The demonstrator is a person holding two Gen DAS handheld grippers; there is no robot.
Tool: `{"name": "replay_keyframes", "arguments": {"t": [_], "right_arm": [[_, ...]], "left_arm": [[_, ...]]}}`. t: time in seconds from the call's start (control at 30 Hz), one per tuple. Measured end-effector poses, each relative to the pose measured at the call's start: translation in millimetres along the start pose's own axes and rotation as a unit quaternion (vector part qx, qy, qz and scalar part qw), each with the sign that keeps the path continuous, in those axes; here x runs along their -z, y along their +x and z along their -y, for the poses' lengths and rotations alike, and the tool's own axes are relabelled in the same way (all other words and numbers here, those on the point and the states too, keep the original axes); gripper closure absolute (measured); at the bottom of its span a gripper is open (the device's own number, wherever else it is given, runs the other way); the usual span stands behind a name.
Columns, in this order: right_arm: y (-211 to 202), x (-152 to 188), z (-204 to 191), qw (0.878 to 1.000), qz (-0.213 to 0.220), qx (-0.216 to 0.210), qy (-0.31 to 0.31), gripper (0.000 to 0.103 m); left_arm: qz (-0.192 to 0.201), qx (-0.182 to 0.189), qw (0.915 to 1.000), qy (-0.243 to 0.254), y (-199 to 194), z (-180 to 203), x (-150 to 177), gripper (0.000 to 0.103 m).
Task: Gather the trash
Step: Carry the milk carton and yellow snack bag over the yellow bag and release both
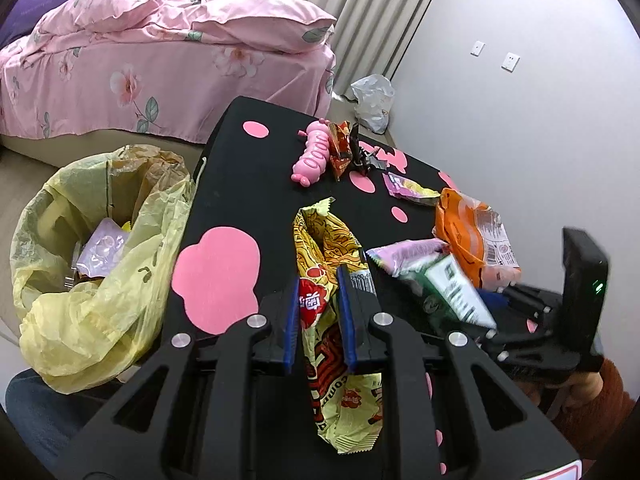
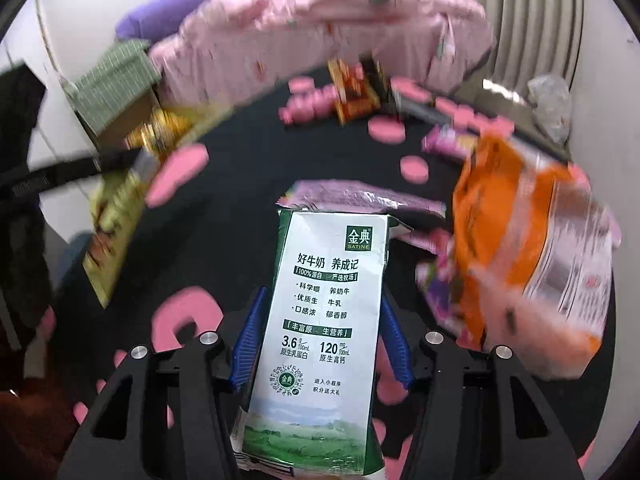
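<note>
1. The left gripper [image 1: 319, 320] has its blue-padded fingers [image 1: 292, 322] closed narrowly on a crinkled yellow-and-red foil snack wrapper [image 1: 328, 264], which hangs limp on both sides of the grip.
2. The right gripper [image 2: 322, 342] holds a white-and-green milk carton [image 2: 324, 320], its fingers [image 2: 248, 340] pressed on the carton's two narrow sides. The carton is rigid, printed with a green meadow at its near end, and looks slightly dented at the far corner.
3. My reading: both pieces are lifted and ready to carry. To do it well, keep both grips firm and swing left toward the yellow plastic trash bag [image 1: 92, 280], which stands just off the left edge of the black tabletop with pink spots [image 1: 248, 168].
4. Release only above the bag's open mouth; the light wrapper could drift or catch on the rim.
5. Right of the grippers lie a pale purple packet [image 1: 404, 254] and an orange plastic bag [image 1: 468, 232], not yet collected.
6. Farther off sit a pink caterpillar toy [image 1: 314, 156] and a dark red-brown wrapper [image 1: 344, 148], then a pink floral bed [image 1: 160, 60].
</note>
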State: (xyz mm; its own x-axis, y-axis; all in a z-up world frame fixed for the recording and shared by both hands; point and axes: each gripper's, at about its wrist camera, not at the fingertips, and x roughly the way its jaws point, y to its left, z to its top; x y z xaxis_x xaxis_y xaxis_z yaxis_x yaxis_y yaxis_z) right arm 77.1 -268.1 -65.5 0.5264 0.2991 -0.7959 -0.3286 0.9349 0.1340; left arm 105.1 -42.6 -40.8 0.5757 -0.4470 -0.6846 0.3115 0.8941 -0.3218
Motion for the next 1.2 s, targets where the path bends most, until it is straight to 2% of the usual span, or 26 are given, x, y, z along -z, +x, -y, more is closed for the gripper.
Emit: {"name": "replay_keyframes", "arguments": {"t": [0.23,0.33,0.5,0.6,0.77,1.0,1.2], "right_arm": [[-50.9,-33.4,-10.4,0.99,0.137,-0.009,-0.011,0.052],[-64.3,-52.8,-24.8,0.98,0.196,-0.009,-0.031,0.052],[-65.9,-91.9,-59.3,0.966,0.248,-0.036,-0.065,0.052],[-54.5,-114.8,-81.4,0.961,0.258,-0.059,-0.08,0.052],[-23.0,-142.7,-115.6,0.957,0.254,-0.109,-0.089,0.052],[50.6,-176.7,-163.5,0.959,0.209,-0.175,-0.071,0.052],[119.5,-197.8,-190.0,0.97,0.155,-0.173,-0.066,0.052]], "left_arm": [[0.051,-0.011,0.9986,-0.007,-27.3,-11.9,-13.1,0.087],[0.081,-0.033,0.9962,-0.001,-43.4,-20.4,-22.6,0.087],[0.128,-0.088,0.9879,-0.001,-75.8,-49.3,-40.4,0.087],[0.165,-0.133,0.9773,-0.012,-104.6,-80.0,-51.9,0.087],[0.182,-0.171,0.9675,-0.04,-126.1,-126.0,-56.0,0.087],[0.185,-0.177,0.9652,-0.052,-113.5,-163.7,-48.5,0.087],[0.171,-0.166,0.968,-0.078,-83.8,-201.7,-45.0,0.087]]}}
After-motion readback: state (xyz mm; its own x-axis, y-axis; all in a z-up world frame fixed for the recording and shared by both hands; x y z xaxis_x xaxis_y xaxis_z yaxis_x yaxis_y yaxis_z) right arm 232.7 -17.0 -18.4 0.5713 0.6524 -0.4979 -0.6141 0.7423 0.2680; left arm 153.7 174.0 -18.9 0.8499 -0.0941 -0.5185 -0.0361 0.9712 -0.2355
